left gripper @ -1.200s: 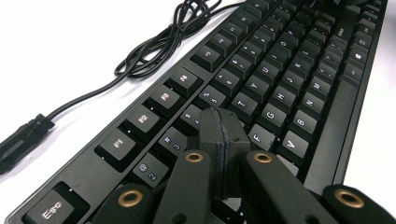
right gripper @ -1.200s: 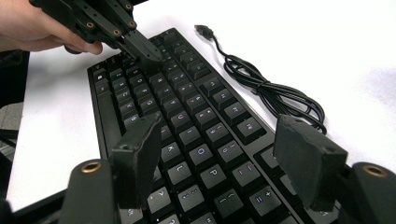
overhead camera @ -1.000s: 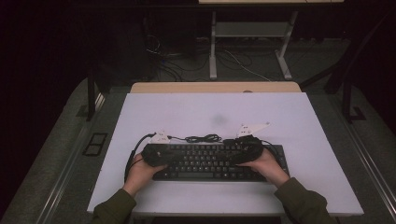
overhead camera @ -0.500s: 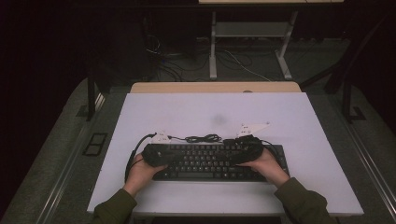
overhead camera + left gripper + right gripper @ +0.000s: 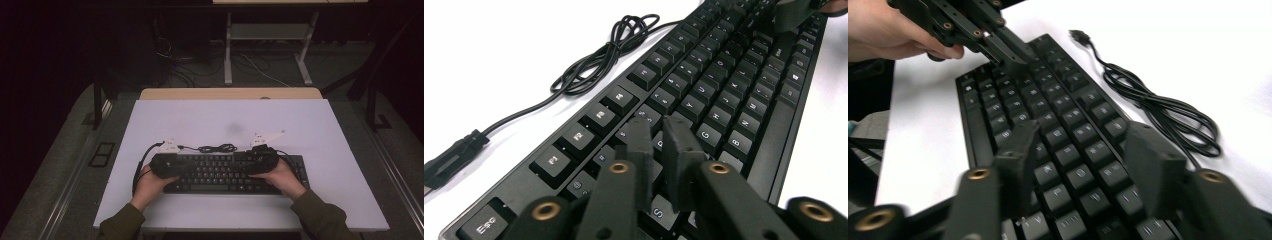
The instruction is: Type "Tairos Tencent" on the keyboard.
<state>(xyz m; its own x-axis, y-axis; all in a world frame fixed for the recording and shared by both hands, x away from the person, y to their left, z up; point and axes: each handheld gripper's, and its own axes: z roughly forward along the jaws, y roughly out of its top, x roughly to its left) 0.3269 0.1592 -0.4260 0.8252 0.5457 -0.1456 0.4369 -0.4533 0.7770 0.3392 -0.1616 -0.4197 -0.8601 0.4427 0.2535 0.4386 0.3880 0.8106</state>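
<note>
Black plastic keyboard [image 5: 230,175] w/ coiled cable [image 5: 216,148], left hand-held gripper [image 5: 663,131] slightly parted, just opening, right hand-held gripper [image 5: 1083,150] half-open, closing, both empty

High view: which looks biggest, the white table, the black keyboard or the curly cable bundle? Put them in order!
1. The white table looks biggest.
2. The black keyboard comes next.
3. The curly cable bundle looks smallest.
They all lie at about the same distance, so the order is safe.

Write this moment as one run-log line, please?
left gripper: jaws nearly shut, just opening slightly, over keyboard | right gripper: open, just closing, nothing between | cable: coiled behind
</note>
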